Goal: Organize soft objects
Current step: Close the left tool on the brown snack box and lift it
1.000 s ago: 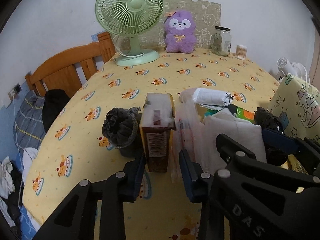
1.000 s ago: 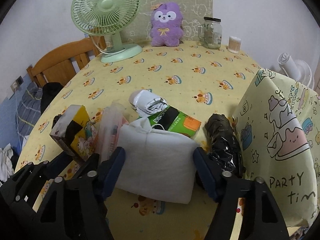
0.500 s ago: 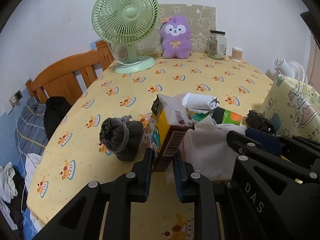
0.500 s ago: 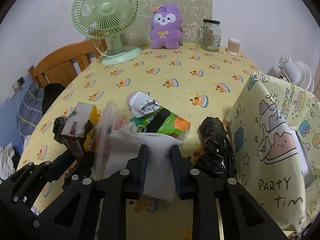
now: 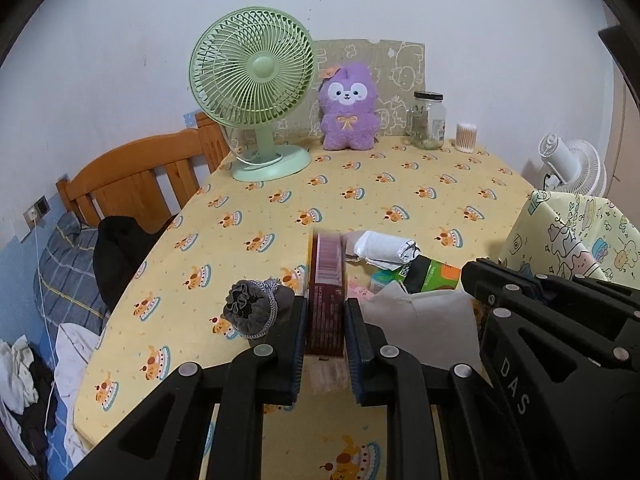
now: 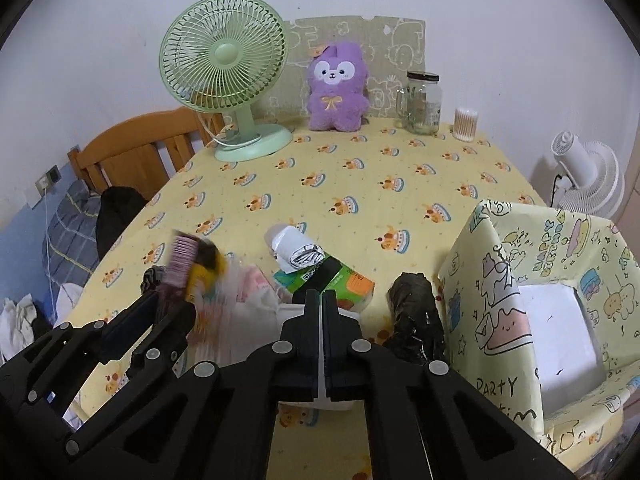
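Left gripper clamps stiff, light snack box; right gripper pinches limp white cloth by its edge, near table's front edge; slip-prone.

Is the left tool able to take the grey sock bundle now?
Probably not yet: the left tool is shut on the brown box. The grey sock bundle lies just beside it, with nothing over it, so releasing comes first.

- I see a glossy crinkled black plastic bundle
- fuzzy purple plush toy
- clear glass jar
- matt printed tablecloth
- varnished wooden headboard
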`<state>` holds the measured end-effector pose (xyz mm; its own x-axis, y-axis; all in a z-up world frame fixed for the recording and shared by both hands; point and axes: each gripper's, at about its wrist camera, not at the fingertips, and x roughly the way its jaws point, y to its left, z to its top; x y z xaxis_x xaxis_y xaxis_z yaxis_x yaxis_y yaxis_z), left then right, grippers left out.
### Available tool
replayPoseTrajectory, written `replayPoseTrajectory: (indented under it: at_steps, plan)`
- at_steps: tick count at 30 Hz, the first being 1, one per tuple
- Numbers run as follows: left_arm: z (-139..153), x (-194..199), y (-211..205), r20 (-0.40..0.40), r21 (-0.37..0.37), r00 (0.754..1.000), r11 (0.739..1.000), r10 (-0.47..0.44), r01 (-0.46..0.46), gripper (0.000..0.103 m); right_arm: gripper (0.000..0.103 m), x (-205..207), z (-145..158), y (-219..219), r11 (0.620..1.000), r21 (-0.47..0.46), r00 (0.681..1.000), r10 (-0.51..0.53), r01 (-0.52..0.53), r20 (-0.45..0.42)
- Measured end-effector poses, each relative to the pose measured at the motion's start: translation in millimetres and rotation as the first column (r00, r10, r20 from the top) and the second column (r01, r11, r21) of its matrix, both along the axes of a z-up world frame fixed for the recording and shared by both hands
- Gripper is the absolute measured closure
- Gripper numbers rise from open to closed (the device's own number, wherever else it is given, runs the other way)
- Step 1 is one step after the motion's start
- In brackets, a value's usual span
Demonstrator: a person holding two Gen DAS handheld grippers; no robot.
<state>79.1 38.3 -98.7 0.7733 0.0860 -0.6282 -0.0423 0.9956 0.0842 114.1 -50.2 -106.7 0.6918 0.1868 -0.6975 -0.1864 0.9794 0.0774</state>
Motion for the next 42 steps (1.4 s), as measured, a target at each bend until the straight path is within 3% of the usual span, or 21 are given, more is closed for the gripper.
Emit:
replayPoseTrajectory:
  at_steps: [4,7,9,10,11,13,15,17,21,26,29,42]
  plan:
    - [-5.6,-0.2,1.4,-0.011,0.001,1.0,1.0,0.006,-0.006,0.086,0.098,-2.7,-3.0,-0.7,1.0,0.006,1.0,0.003,-0.003,-0.008]
    - [-10.7,-1.4,2.5,-0.018,0.009,1.0,1.0,0.013,-0.013,0.086,0.09,-0.8,-7.9,0.9,1.0,0.001,0.999,0.013,-0.013,-0.039]
    - [-13.7,-2.7,3.3,-0.019,0.019,1.0,1.0,0.02,-0.019,0.086,0.077,1.3,-12.1,0.0,1.0,-0.003,0.998,-0.002,0.002,-0.058]
    - [-15.8,-2.8,5.2,-0.023,0.017,0.999,1.0,0.024,-0.024,0.086,0.062,1.8,-13.7,-1.0,1.0,0.0,0.998,-0.009,0.009,-0.062]
    - [-16.7,-3.1,6.1,-0.025,0.014,0.999,1.0,0.026,-0.026,0.086,0.038,2.3,-15.5,-2.2,1.0,0.005,0.998,-0.013,0.013,-0.066]
    - [-19.6,-2.8,8.1,-0.026,0.013,0.999,0.999,0.032,-0.032,0.085,0.026,0.8,-18.7,-3.1,1.0,0.026,0.998,-0.013,0.014,-0.06]
    - [-22.6,-1.7,8.5,-0.03,0.024,0.999,0.999,0.038,-0.037,0.084,0.026,0.5,-22.8,0.6,1.0,0.02,0.999,-0.005,0.006,-0.053]
    - [-28.2,1.3,10.1,-0.045,0.028,0.998,0.999,0.043,-0.042,0.077,0.026,3.3,-27.2,4.4,1.0,0.008,0.998,0.004,-0.004,-0.066]
    - [-36.6,5.6,13.7,-0.071,0.027,0.996,0.998,0.053,-0.051,0.077,0.034,9.6,-38.1,8.9,1.0,0.016,0.994,0.019,-0.018,-0.104]
    - [-36.7,4.8,11.6,-0.065,0.032,0.997,0.999,0.041,-0.039,0.075,0.071,12.8,-40.2,13.4,1.0,-0.018,0.995,0.014,-0.016,-0.102]
    - [-34.5,4.5,7.5,-0.059,0.04,0.998,0.999,0.033,-0.03,0.08,0.084,13.4,-38.9,12.9,0.999,-0.042,0.996,0.013,-0.017,-0.091]
    - [-14.5,-2.8,-0.2,-0.023,0.023,1.0,1.0,0.003,-0.003,0.085,0.091,2.9,-17.7,2.0,1.0,-0.015,0.999,0.016,-0.017,-0.046]
